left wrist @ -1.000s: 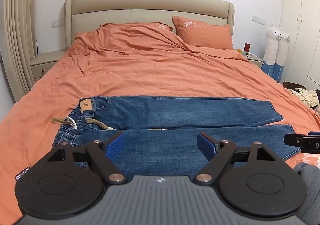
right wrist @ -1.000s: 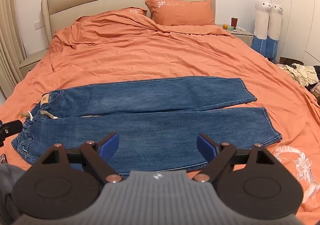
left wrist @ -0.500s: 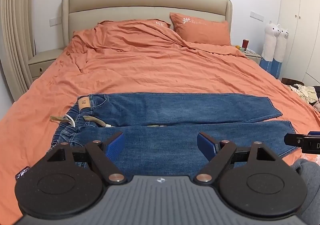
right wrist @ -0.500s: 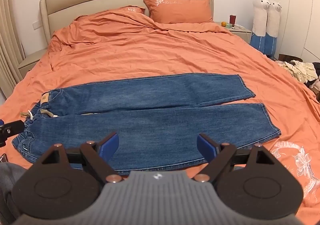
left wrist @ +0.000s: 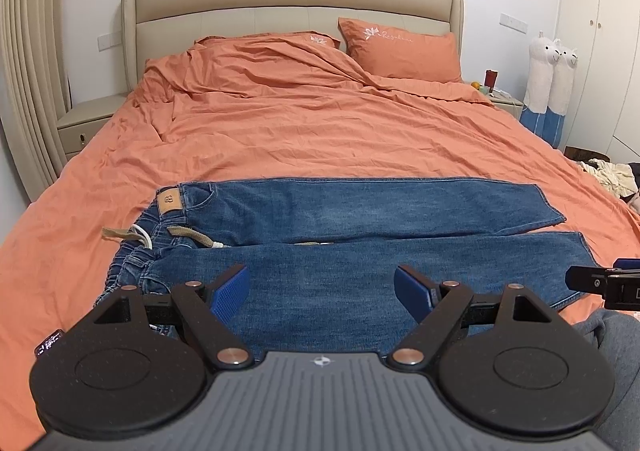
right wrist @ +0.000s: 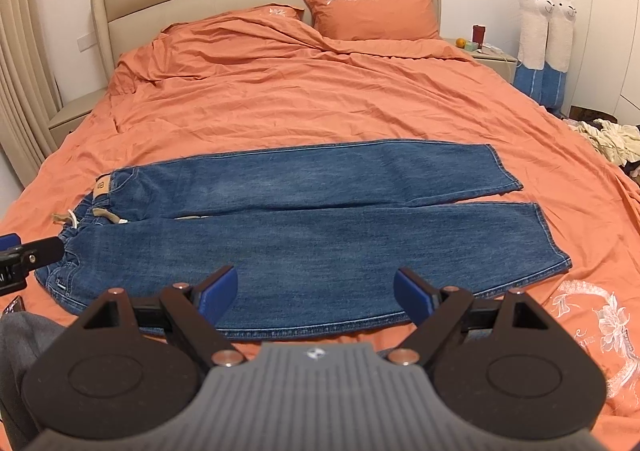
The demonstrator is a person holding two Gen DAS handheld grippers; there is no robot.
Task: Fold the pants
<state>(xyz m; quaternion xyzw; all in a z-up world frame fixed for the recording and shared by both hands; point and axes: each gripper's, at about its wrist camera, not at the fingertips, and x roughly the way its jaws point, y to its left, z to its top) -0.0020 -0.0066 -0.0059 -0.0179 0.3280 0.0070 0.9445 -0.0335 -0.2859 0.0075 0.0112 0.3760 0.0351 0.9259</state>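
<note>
Blue jeans (left wrist: 360,207) lie flat across the orange bed, waistband with a tan drawstring (left wrist: 132,235) to the left, both legs stretched to the right. They also show in the right wrist view (right wrist: 304,227). My left gripper (left wrist: 322,285) is open and empty, hovering above the near leg close to the waist end. My right gripper (right wrist: 316,291) is open and empty, above the near edge of the near leg. Each gripper's tip shows at the edge of the other view: the right one (left wrist: 600,283) and the left one (right wrist: 24,255).
The bed (left wrist: 320,131) has a rumpled orange duvet and pillows (left wrist: 400,49) by a beige headboard. Nightstands stand at both sides. Two plush alpacas (right wrist: 544,27) and a clothes pile (right wrist: 608,139) are on the right.
Both grippers have drawn back and risen slightly, so the jeans sit farther away in view. Both stay open; the jeans have not moved.
</note>
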